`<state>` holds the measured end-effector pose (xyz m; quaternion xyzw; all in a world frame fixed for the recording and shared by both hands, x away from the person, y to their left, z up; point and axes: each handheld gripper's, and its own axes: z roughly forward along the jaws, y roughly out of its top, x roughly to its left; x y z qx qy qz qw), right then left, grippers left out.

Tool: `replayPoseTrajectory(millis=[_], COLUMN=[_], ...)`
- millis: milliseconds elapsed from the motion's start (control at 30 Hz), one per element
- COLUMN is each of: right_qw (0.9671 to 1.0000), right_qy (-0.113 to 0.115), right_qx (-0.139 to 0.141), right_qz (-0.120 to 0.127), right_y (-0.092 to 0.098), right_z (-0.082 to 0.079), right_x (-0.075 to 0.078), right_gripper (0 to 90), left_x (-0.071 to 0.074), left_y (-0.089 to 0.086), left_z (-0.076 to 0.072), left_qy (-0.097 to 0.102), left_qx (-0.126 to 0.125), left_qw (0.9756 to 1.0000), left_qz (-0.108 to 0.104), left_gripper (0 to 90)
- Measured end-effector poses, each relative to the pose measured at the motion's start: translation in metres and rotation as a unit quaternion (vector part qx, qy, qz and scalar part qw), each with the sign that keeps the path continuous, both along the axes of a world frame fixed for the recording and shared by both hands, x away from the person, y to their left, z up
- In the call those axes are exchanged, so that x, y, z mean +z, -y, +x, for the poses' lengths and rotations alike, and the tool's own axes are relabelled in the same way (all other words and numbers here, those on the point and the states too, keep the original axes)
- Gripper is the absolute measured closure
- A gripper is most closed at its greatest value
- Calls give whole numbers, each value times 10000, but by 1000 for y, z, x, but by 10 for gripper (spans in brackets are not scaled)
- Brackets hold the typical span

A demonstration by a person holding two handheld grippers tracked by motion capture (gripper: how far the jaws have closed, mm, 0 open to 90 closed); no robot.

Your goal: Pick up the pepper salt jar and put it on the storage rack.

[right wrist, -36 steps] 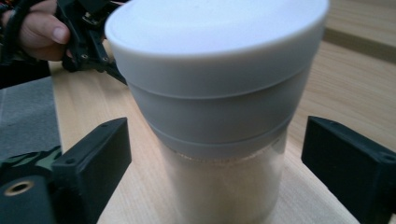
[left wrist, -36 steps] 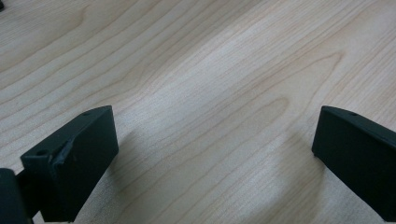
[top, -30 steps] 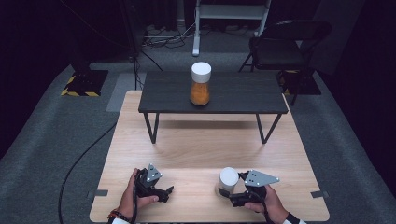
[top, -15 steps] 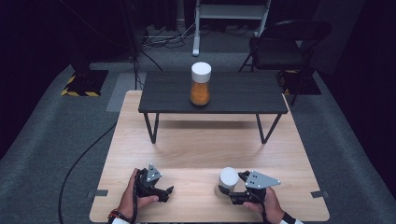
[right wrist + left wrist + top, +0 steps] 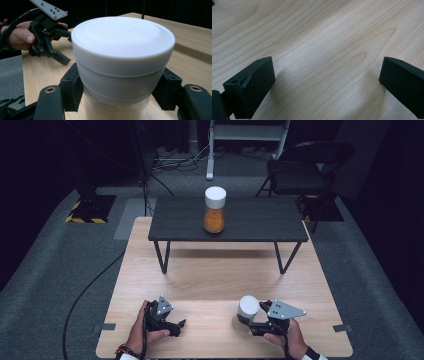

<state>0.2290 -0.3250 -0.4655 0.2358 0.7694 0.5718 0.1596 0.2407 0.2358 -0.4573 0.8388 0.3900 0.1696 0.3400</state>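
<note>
A jar with a white lid [image 5: 123, 42] and a pale body stands at the near right of the wooden table [image 5: 215, 275]. My right gripper [image 5: 120, 85] is shut on it, one jaw pressed on either side just under the lid. In the high view the jar [image 5: 247, 310] leans slightly to the right, inside the right gripper [image 5: 246, 322]. My left gripper [image 5: 180, 327] rests at the near left, open. Its jaws stand wide apart over bare wood, nothing between them [image 5: 327, 75]. The right gripper view also has the left gripper [image 5: 61, 46] beyond the jar.
A low dark table [image 5: 260, 222] stands on the far half of the wooden table, with a second white-lidded jar of orange contents [image 5: 214, 212] on it. Bare wood lies between the dark table's legs and my grippers. A chair [image 5: 300, 170] stands beyond, on the floor.
Almost nothing differs. My right hand has shifted very slightly with the jar still in its jaws. The left gripper has stayed where it was.
</note>
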Motion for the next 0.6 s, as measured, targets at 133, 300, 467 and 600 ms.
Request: replayPoseTrajectory(millis=[133,300,467,600], right_qw=[9999,9994,9987,9976], right_qy=[90,195,262,332], right_qx=[-135,-286,-428,-611], right_qz=[29,4,-52,-49], right_y=[3,7,10,11], right_z=[-2,-3,-3,-6], right_x=[6,16,28,37], right_gripper=[346,346,346,347], left_x=[0,0,0,0], left_y=[0,0,0,0], left_z=[0,0,0,0], left_qy=[0,0,-1,0], left_qx=[-1,0,0,-1], left_qw=[10000,10000,10000,10000], left_qz=[2,1,-1,1], left_gripper=[3,3,3,3])
